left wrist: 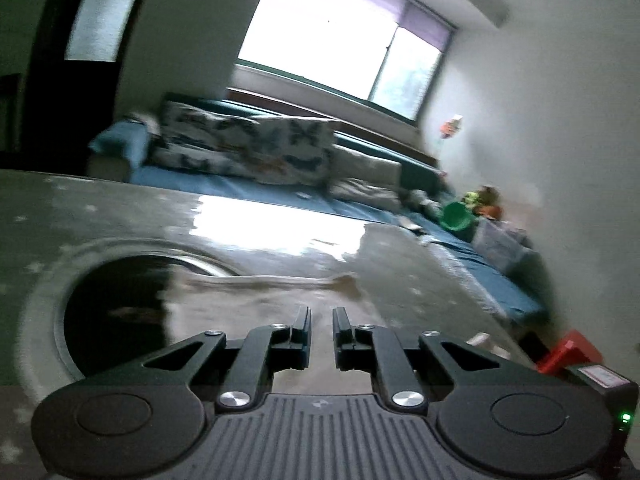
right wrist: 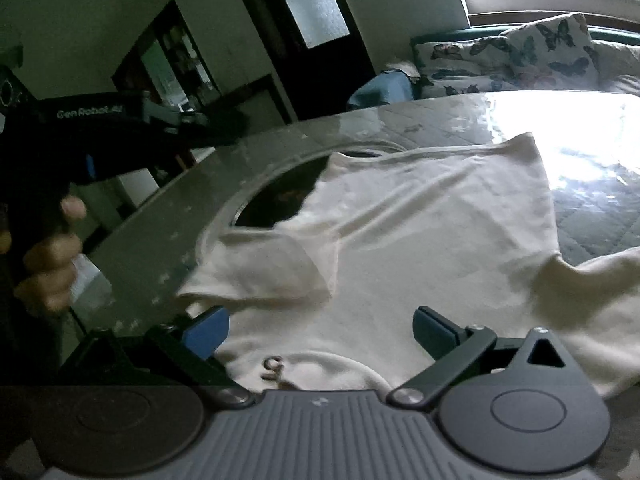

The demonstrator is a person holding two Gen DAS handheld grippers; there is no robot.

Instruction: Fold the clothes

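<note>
A white T-shirt (right wrist: 400,240) lies spread on the glass-topped table (right wrist: 160,232), collar (right wrist: 332,360) nearest me and one short sleeve (right wrist: 272,264) folded onto the body. My right gripper (right wrist: 320,330) hangs just above the collar, open wide with nothing gripped between its blue pads (right wrist: 208,330). In the left wrist view my left gripper (left wrist: 321,314) is shut and empty, raised over the shirt's pale edge (left wrist: 260,296). From the right wrist view the left gripper (right wrist: 192,124) shows at upper left, off the shirt, held by a hand (right wrist: 52,252).
A dark round opening (right wrist: 280,200) in the table lies partly under the shirt. Beyond the table stand a blue sofa (left wrist: 240,184) with butterfly cushions (left wrist: 256,144), a green bowl (left wrist: 456,216), a bright window (left wrist: 340,28) and a red stool (left wrist: 568,354).
</note>
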